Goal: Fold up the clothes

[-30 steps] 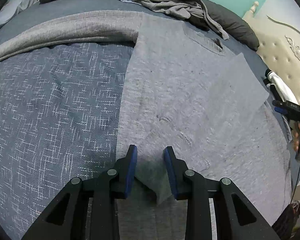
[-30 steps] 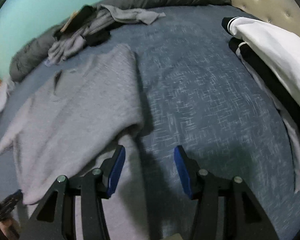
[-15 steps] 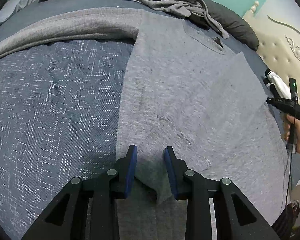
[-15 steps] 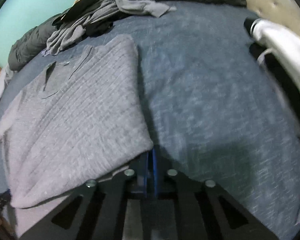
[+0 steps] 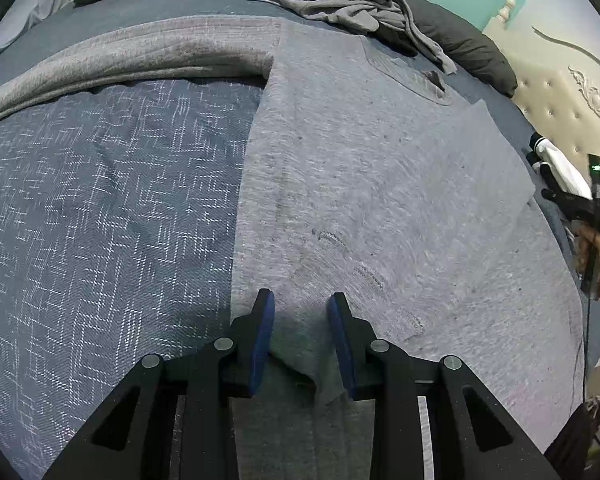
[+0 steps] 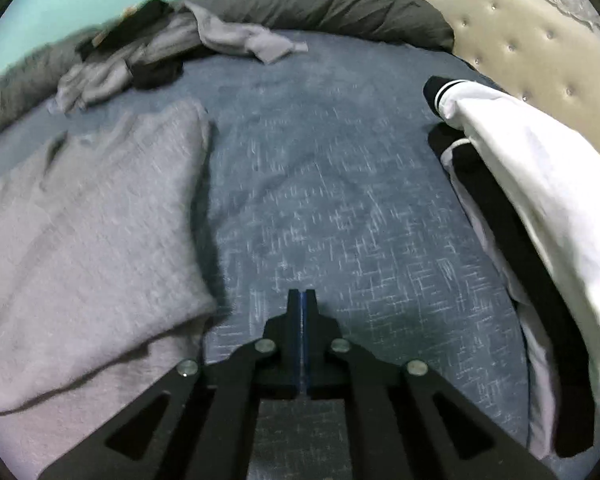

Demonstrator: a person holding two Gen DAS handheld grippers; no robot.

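A grey knit sweater [image 5: 380,180] lies flat on the blue patterned bedcover [image 5: 100,200]. One sleeve [image 5: 120,56] stretches out to the left, and the other side is folded over the body [image 5: 480,168]. My left gripper [image 5: 300,300] hovers over the hem, jaws partly apart. A fold of the hem lies in the gap, and the pads do not press it. My right gripper [image 6: 301,292] is shut on nothing, over bare bedcover just right of the sweater's folded edge [image 6: 92,240]. It shows at the sweater's right side [image 5: 560,196], held by a hand.
A pile of grey and black clothes [image 6: 140,60] lies at the far side against a dark bolster pillow [image 6: 320,8]. A white and black garment [image 6: 520,180] lies along the right, by the tufted headboard [image 6: 520,40].
The right gripper's jaws closed from open, and it moved right, off the sweater's edge and over the bedcover. The left gripper has not moved.
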